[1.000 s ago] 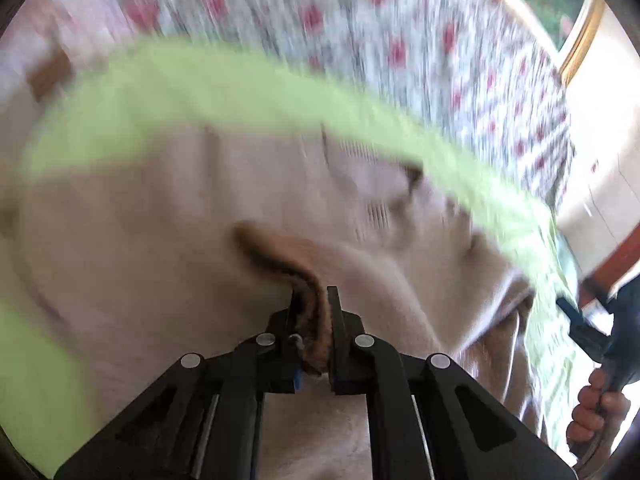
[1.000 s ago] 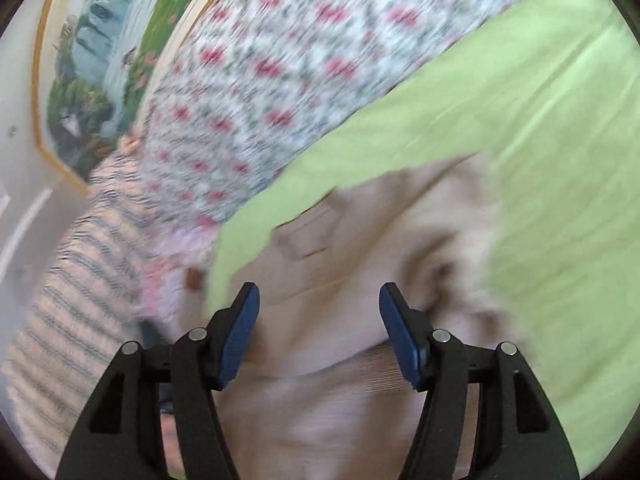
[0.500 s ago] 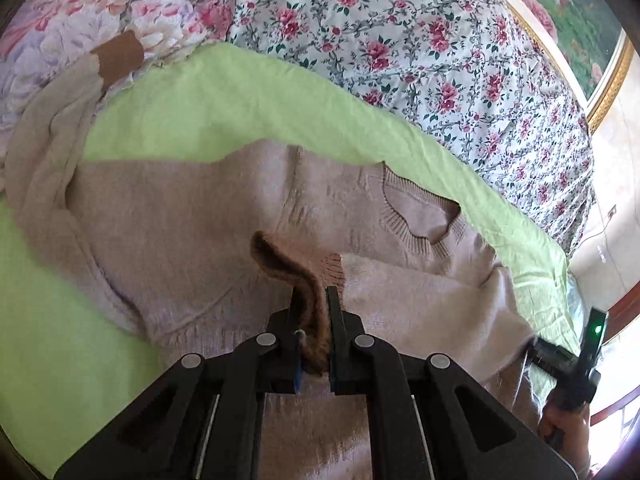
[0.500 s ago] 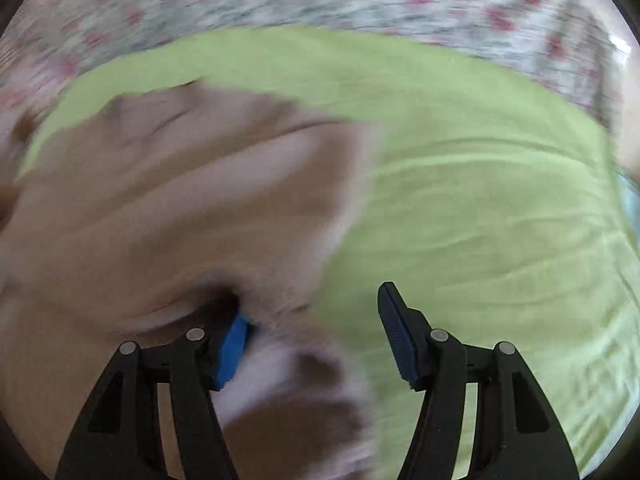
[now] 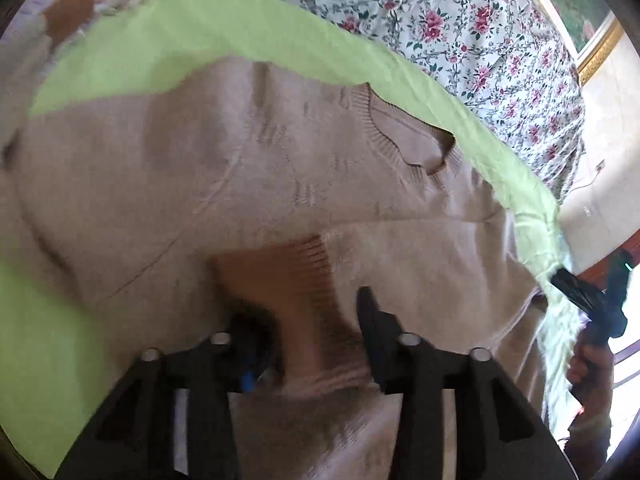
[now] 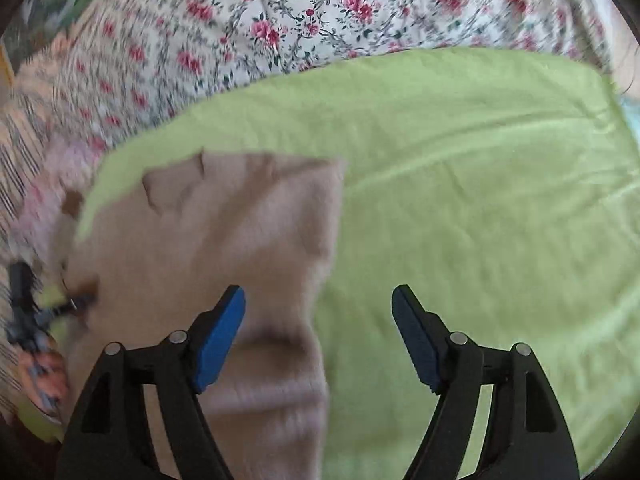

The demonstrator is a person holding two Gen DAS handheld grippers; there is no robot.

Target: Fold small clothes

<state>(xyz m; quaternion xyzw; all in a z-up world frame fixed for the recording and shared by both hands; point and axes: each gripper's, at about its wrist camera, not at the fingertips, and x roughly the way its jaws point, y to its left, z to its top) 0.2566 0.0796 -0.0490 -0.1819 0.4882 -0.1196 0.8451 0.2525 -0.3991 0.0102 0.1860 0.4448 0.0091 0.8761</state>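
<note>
Left wrist view: one beige sweater spread on the green sheet, brown sleeve cuff lying loose between the parted jaws of the left gripper, neckline ahead and right of them. Right wrist view: right gripper wide apart, empty, sweater's edge under its left finger, long axis running away from the jaws, neckline at the far end.

Left gripper hanging low, jaws spread apart. Right gripper hovering, jaws gaping wide, gripping nothing.

Bare green sheet beside sweater, seemingly.
</note>
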